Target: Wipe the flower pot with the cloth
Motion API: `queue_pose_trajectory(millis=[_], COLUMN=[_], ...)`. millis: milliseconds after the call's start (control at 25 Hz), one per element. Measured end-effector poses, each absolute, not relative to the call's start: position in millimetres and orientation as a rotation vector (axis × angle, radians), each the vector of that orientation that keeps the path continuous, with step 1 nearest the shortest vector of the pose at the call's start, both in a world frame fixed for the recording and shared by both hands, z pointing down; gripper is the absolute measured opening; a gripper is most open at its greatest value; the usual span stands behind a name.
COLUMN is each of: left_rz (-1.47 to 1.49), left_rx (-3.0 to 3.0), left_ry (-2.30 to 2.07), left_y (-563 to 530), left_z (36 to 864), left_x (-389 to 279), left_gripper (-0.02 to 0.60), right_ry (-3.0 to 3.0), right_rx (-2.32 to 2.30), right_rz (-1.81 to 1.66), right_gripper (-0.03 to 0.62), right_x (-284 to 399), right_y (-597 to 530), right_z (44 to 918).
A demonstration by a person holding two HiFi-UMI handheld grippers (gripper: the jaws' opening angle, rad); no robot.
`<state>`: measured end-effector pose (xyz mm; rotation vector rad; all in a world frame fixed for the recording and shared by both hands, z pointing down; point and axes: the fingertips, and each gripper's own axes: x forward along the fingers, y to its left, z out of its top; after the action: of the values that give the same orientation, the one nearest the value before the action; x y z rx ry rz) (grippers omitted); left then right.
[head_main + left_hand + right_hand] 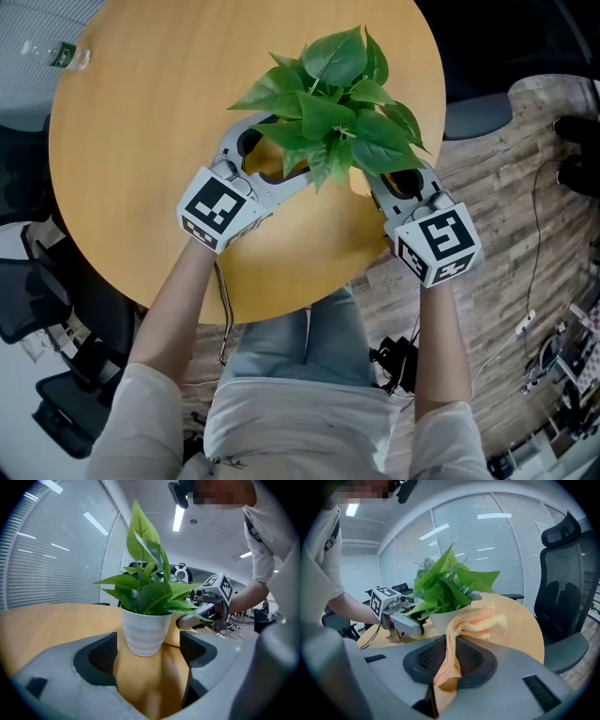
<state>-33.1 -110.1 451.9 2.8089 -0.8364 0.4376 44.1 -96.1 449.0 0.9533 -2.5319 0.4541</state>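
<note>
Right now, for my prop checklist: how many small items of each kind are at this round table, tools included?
Flower pot: 1
Cloth: 1
Tools: 2, the left tool and the right tool
Plastic bottle, at the table's edge: 1
Total: 5

place: office | evidence: mesh swivel chair (563, 588) — blinds on glass walls (51, 559) — round table (141, 159)

A round wooden table (141, 141) fills the upper part of the head view. A clear plastic bottle (58, 54) lies at its upper left edge. At the right, a thin cable (536, 225) runs over the wooden floor (497, 178). In the right gripper view, a black mesh office chair (565, 588) stands at the right, near window blinds (487, 550).
</note>
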Motion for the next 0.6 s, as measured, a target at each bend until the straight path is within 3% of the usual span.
queue_pose_trajectory(millis=[280, 600], left_rz=[0.357, 0.276], left_rx=[2.956, 2.969], left_ry=[-0.526, -0.409], left_y=[-127, -135], left_z=[435, 432], left_x=[-26, -5], left_gripper=[0.463, 0.471], right_ry=[-2.534, -2.533], right_rx=[0.962, 0.95], right_rz=[0.479, 0.488], right_gripper=[0.057, 0.057], right_x=[44, 43], right_y=[-96, -97], right_z=[449, 449])
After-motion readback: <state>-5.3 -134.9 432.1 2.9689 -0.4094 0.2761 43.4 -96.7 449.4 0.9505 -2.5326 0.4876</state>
